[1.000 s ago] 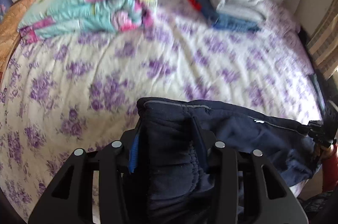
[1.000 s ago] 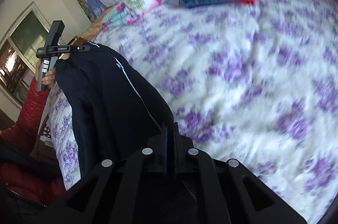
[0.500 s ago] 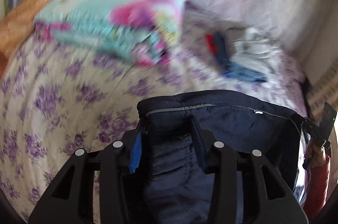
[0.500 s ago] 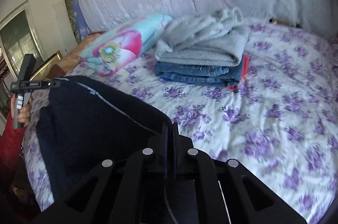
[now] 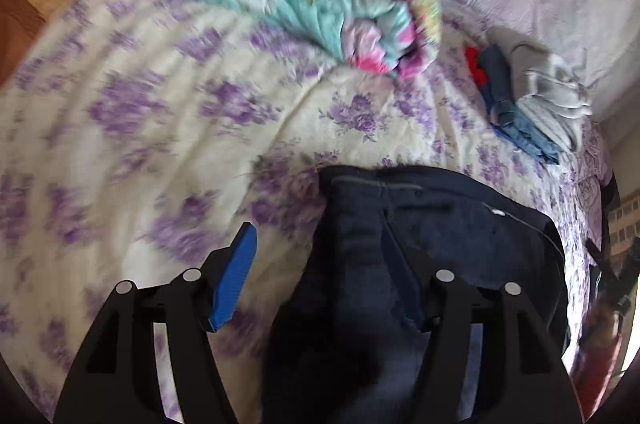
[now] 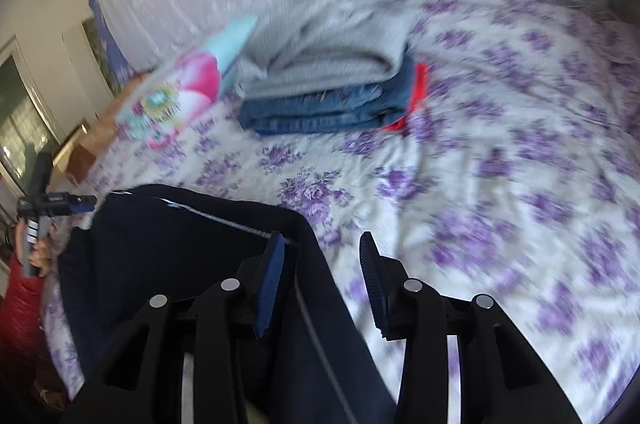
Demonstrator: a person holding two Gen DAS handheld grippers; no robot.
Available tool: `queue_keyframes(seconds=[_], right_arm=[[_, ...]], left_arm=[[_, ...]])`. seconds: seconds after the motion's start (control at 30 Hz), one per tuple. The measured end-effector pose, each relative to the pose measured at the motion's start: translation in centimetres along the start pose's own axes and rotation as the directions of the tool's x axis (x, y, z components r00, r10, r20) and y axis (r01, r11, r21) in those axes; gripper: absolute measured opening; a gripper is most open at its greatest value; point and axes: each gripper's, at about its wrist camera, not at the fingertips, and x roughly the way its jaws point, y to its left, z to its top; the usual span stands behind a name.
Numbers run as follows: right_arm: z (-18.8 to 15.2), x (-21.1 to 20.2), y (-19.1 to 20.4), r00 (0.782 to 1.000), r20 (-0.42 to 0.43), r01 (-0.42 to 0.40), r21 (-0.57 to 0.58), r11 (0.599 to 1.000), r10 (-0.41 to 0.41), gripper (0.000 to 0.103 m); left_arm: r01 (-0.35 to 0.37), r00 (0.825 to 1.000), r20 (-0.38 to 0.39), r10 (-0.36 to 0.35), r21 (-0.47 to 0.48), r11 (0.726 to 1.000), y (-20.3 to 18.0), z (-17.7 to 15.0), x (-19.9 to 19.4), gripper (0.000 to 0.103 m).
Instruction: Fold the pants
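Pants [image 5: 440, 244] laid folded on bed [image 5: 160, 143], 6 o'clock; both claws opening, releasing. Left claw [image 5: 320, 264], right claw [image 6: 320, 264]. Stacking left.

Left gripper [image 5: 320, 256]: pointing steeply down, jaws opening — the blue pad [image 5: 234, 280] on its left finger stands clear, well apart from the other finger.
Between the left jaws: dark cloth still lies there, against the right-hand finger only; the pads do not press on it.
Left hand [image 6: 34, 248]: seen from the right wrist view at the far left, wrapped round the gripper's handle, red sleeve [image 6: 18, 308] below it.
Right gripper [image 6: 322, 268]: tilted down, jaws opening — both ribbed pads show with a gap between them.
Between the right jaws: dark cloth touches the left finger [image 6: 272, 276]; the right finger stands free.
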Motion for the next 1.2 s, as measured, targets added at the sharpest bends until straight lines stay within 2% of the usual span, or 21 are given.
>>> queue_keyframes(seconds=[0.1, 0.17, 0.27, 0.3, 0.37, 0.47, 0.5, 0.6, 0.67, 0.7, 0.77, 0.9, 0.93, 0.97, 1.0, 1.07, 1.13, 1.2], right_arm=[[-5.3, -6.0, 1.3, 0.998, 0.023, 0.053, -0.047, 0.997, -0.052, 0.040], [-9.9, -9.1, 2.3, 0.997, 0.018, 0.078, -0.060, 0.995, -0.077, 0.040], [-15.5, -11.5, 3.2, 0.997, -0.015, 0.070, -0.032, 0.997, -0.071, 0.040], [-16.7, -11.9, 3.3, 0.997, -0.019, 0.070, -0.012, 0.997, -0.071, 0.040], [-18.8, -12.8, 2.3, 0.999, -0.007, 0.051, 0.070, 0.996, -0.051, 0.041], [-20.5, -13.6, -1.9, 0.999, 0.043, 0.008, 0.283, 0.959, -0.021, 0.041], [-20.4, -13.6, -3.5, 0.998, 0.070, -0.018, 0.352, 0.936, -0.007, 0.042], [-19.8, -12.7, -7.0, 0.993, 0.116, -0.065, 0.474, 0.878, 0.011, 0.042], [-19.7, -11.2, -9.0, 0.996, 0.086, -0.059, 0.548, 0.834, 0.014, 0.042], [-20.0, -10.0, -9.9, 0.998, 0.060, -0.052, 0.599, 0.799, 0.020, 0.042], [-20.3, -8.9, -10.2, 0.997, 0.058, -0.075, 0.622, 0.780, 0.049, 0.042], [-20.3, -8.4, -9.4, 0.997, 0.074, -0.062, 0.595, 0.802, 0.023, 0.036], [-20.0, -8.2, -9.2, 0.997, 0.078, -0.069, 0.587, 0.807, 0.028, 0.030], [-19.6, -8.1, -9.2, 0.996, 0.082, -0.071, 0.575, 0.815, 0.029, 0.009], [-18.9, -8.1, -8.8, 0.996, 0.087, -0.056, 0.549, 0.834, 0.009, 0.009], [-15.9, -8.8, -8.1, 0.993, 0.109, -0.015, 0.443, 0.896, -0.037, 0.009], [-13.1, -9.9, -8.6, 0.988, 0.141, 0.006, 0.388, 0.922, -0.065, 0.009], [-9.4, -11.3, -9.9, 0.973, 0.185, 0.067, 0.355, 0.932, -0.141, 0.009]], left_arm=[[0.043, 0.997, 0.060, -0.045, 0.033, 0.999, -0.8, -2.4, -2.8, 0.072], [0.089, 0.991, 0.090, -0.096, 0.074, 0.993, -2.1, -4.3, -4.0, 0.074], [0.115, 0.984, 0.118, -0.136, 0.168, 0.979, -5.5, -7.0, -4.6, 0.075], [0.107, 0.982, 0.134, -0.136, 0.207, 0.972, -6.7, -7.9, -4.8, 0.078], [0.091, 0.976, 0.162, -0.143, 0.295, 0.951, -9.5, -10.2, -4.7, 0.085], [0.127, 0.969, 0.151, -0.197, 0.384, 0.915, -12.2, -13.3, -4.0, 0.086], [0.132, 0.967, 0.148, -0.207, 0.406, 0.904, -12.8, -14.1, -3.6, 0.087], [0.060, 0.962, 0.213, -0.173, 0.452, 0.890, -13.7, -16.7, -3.2, 0.090], [0.037, 0.959, 0.231, -0.162, 0.465, 0.885, -13.3, -17.9, -2.9, 0.090], [0.029, 0.958, 0.240, -0.159, 0.470, 0.882, -13.0, -18.5, -2.7, 0.090], [0.023, 0.956, 0.247, -0.158, 0.473, 0.881, -12.4, -19.4, -2.5, 0.090], [-0.013, 0.960, 0.252, -0.124, 0.481, 0.877, -12.4, -20.5, -1.8, 0.093], [-0.017, 0.959, 0.255, -0.123, 0.487, 0.873, -12.6, -20.5, -1.8, 0.095], [-0.022, 0.959, 0.256, -0.120, 0.491, 0.871, -12.7, -20.6, -1.7, 0.097], [-0.029, 0.959, 0.259, -0.114, 0.492, 0.870, -12.8, -20.7, -1.6, 0.097], [-0.031, 0.958, 0.264, -0.116, 0.495, 0.868, -12.8, -20.8, -1.7, 0.097], [-0.001, 0.954, 0.262, -0.144, 0.485, 0.874, -12.4, -20.7, -2.1, 0.097], [0.049, 0.949, 0.253, -0.186, 0.465, 0.884, -11.8, -20.4, -2.5, 0.097]])
